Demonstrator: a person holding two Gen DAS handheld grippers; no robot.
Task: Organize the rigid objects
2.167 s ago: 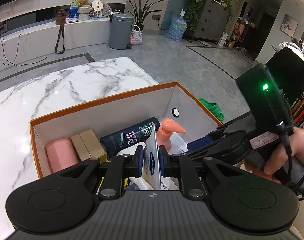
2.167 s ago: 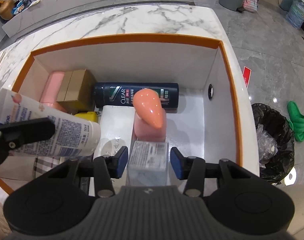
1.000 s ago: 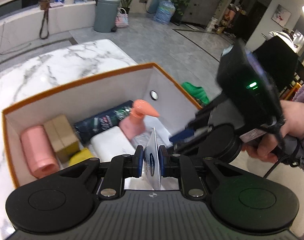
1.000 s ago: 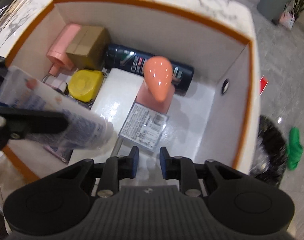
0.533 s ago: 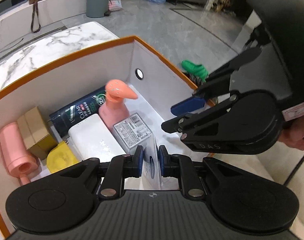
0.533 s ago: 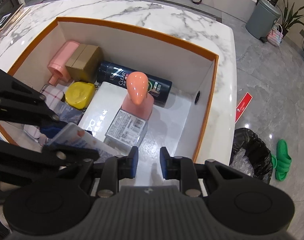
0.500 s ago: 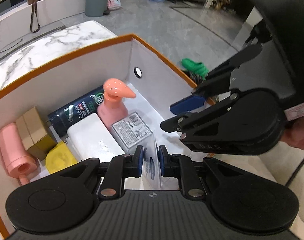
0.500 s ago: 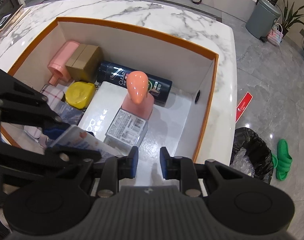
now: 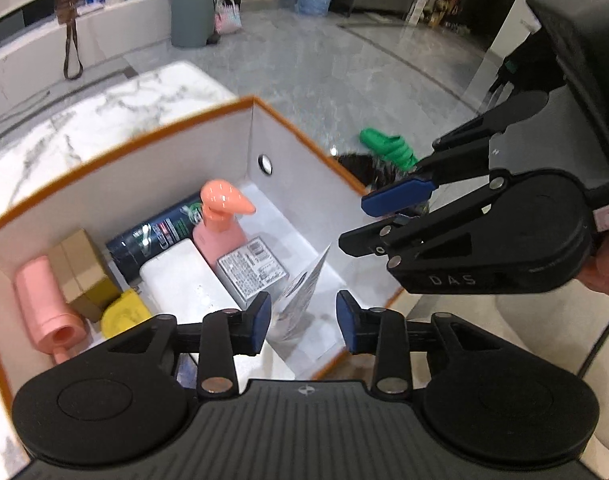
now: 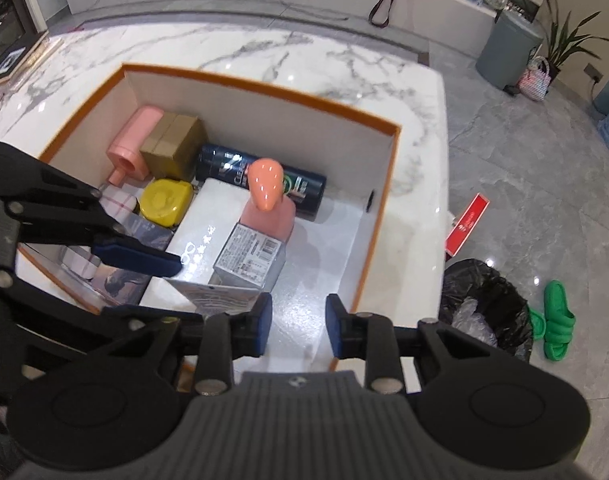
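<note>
Your left hand-held gripper [image 9: 303, 322] has its fingers apart, the white tube [image 9: 300, 300] standing loose between them inside the orange-rimmed box [image 10: 260, 84], just beside the labelled carton [image 10: 250, 258]. Your right hand-held gripper [image 10: 297, 330] is apart too, holding nothing.

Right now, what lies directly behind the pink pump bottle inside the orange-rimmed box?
A dark shampoo bottle lies on its side behind the pink pump bottle, along the back wall of the box. Its middle is covered by the pump head.

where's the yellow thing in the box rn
In the right wrist view the yellow container sits on the left side of the orange-rimmed box, in front of the brown carton and left of the white flat pack.
</note>
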